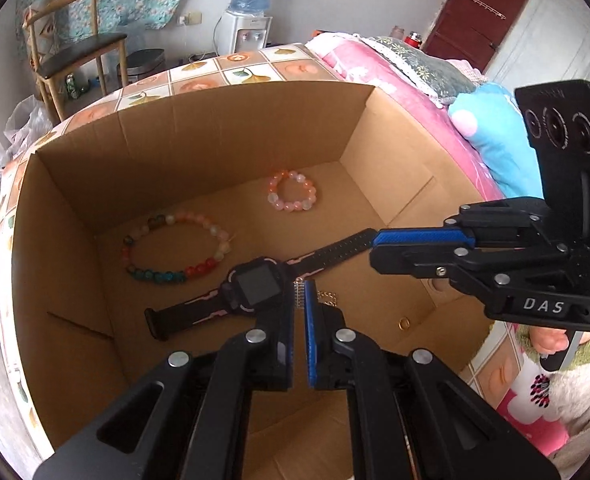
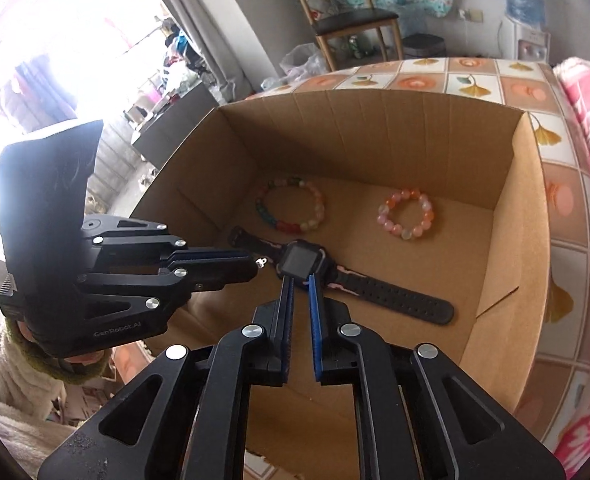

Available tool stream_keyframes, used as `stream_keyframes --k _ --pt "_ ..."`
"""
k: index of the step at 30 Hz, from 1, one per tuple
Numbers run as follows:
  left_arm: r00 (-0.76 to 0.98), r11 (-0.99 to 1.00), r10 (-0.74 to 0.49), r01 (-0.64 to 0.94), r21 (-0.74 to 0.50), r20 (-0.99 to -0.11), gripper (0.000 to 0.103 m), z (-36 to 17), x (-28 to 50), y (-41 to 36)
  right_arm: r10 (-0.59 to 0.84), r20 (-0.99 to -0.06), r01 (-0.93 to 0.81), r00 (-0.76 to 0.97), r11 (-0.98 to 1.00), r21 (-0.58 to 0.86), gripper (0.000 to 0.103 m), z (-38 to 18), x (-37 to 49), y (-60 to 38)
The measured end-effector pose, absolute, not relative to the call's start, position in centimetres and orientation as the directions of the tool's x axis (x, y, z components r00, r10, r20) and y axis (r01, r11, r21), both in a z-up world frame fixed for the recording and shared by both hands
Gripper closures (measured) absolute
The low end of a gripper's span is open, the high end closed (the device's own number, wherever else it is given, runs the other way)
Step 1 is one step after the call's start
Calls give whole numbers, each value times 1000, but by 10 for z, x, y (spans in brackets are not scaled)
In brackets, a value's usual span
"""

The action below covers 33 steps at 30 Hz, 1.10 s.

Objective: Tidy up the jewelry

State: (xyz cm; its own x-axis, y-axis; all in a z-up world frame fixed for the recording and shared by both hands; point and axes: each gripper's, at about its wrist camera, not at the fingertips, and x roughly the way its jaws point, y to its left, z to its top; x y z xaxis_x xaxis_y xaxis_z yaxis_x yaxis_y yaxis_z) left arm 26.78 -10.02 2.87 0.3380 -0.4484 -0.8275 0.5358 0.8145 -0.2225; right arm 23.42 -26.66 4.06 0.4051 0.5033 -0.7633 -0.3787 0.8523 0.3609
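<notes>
An open cardboard box (image 1: 199, 136) holds a multicoloured bead bracelet (image 1: 175, 248), a pink bead bracelet (image 1: 293, 191), a black and pink smartwatch (image 1: 257, 282) and a small gold ring (image 1: 404, 323). My left gripper (image 1: 299, 286) is shut on a small silver chain piece (image 1: 299, 294) just right of the watch face. A gold chain bit (image 1: 327, 298) shows beside it. My right gripper (image 1: 375, 250) hovers shut over the watch strap end. In the right wrist view the right gripper (image 2: 299, 280) sits above the watch (image 2: 301, 262), and the left gripper (image 2: 255, 264) holds the chain piece (image 2: 260, 263).
The box (image 2: 507, 216) stands on a tiled floral tablecloth (image 1: 231, 68). A pink bed (image 1: 379, 68) with a blue pillow (image 1: 495, 132) lies to the right. A chair (image 1: 67, 48) and a water dispenser (image 1: 247, 28) stand behind.
</notes>
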Motion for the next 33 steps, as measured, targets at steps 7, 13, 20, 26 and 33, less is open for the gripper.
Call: stream_keyframes --k 7,13,20,26,33 --pt "332 822 -466 506 -262 -820 98 26 273 -91 502 -727 -356 470 861 364 84 53 227 -283" --pt "379 823 -489 499 -272 -785 98 44 265 -78 506 -670 -342 543 862 374 74 69 212 -302" --pt "483 818 -530 506 -271 -697 91 83 229 -53 526 -586 -333 616 848 412 68 88 179 -325" --pt "529 801 -562 539 -260 -636 74 100 178 -36 585 -526 -366 617 805 467 68 92 150 -332" --pt "461 755 -556 628 -188 -692 35 78 118 -40 663 -541 -442 518 749 494 62 71 108 -321"
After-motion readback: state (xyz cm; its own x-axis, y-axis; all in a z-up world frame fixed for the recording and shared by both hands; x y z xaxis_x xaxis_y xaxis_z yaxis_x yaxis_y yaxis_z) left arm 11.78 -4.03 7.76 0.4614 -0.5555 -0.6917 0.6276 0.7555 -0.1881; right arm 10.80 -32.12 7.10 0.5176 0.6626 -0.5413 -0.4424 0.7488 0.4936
